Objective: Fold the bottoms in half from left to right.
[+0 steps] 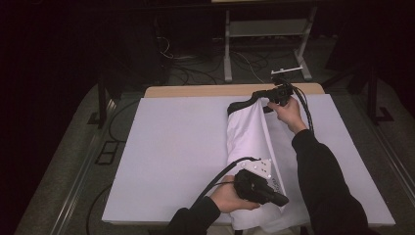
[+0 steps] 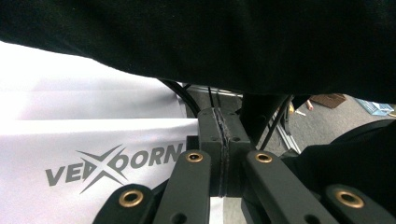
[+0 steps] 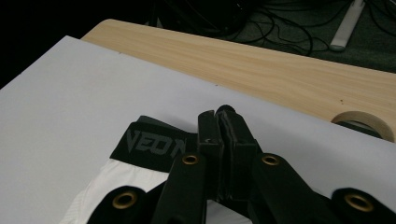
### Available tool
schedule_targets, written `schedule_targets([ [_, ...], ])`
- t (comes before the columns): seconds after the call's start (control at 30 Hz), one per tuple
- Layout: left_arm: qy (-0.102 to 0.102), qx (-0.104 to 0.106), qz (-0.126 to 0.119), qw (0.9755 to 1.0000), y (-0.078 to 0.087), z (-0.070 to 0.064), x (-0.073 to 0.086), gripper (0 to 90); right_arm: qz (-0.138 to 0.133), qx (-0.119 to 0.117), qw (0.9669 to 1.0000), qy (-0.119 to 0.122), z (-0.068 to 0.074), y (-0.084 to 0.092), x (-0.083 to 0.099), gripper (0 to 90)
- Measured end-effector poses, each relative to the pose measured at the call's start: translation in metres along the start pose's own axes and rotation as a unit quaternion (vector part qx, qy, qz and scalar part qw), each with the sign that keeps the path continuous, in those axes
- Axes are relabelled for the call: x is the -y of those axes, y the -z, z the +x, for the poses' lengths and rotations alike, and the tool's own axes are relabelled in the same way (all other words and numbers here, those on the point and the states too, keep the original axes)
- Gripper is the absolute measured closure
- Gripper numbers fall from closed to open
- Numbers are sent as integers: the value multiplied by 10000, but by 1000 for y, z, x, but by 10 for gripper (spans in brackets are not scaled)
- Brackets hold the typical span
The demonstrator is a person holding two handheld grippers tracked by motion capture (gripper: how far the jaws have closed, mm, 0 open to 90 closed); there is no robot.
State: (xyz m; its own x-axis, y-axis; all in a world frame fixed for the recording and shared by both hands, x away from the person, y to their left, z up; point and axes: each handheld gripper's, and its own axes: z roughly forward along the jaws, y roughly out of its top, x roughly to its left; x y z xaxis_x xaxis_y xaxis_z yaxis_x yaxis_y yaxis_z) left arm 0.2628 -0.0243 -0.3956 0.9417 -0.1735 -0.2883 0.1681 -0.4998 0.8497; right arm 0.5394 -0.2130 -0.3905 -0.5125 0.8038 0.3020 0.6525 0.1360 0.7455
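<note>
White fabric is what you are working with: a pair of white shorts (image 1: 247, 142) with a black waistband (image 1: 242, 104) lies folded lengthwise on the pale-covered surface (image 1: 171, 147), its waistband end toward the far wooden edge (image 1: 195, 90) of that surface and its leg end toward you. Your right hand-held gripper (image 1: 268, 96) sits at the waistband's right corner, jaws pressed fully together and pinching the fabric there; in the right gripper view the lettered waistband (image 3: 156, 144) runs off to the left of the closed jaws. Your left hand-held gripper (image 1: 283, 199) is at the opposite, near end of the shorts, also closed tight on the hem; the left gripper view shows the grey printed logo (image 2: 114, 165) on the white cloth just left of the meeting jaws. A roll of tape (image 3: 362, 122) rests on the wooden edge, beyond the waistband.
</note>
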Motion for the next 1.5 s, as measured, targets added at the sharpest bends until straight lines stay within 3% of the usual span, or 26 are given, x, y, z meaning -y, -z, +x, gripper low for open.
schedule_targets([
  [0.7, 69, 165, 5, 9998, -32, 15, -6, 887, 114, 185, 9996, -196, -36, 9, 19, 856],
  [1.33, 139, 238, -8, 9996, -52, 25, -7, 886, 335, 195, 9990, -227, -49, 7, 32, 853],
  [1.5, 160, 240, -18, 9996, -56, 27, -8, 887, 417, 183, 9984, -320, -53, 7, 36, 812],
])
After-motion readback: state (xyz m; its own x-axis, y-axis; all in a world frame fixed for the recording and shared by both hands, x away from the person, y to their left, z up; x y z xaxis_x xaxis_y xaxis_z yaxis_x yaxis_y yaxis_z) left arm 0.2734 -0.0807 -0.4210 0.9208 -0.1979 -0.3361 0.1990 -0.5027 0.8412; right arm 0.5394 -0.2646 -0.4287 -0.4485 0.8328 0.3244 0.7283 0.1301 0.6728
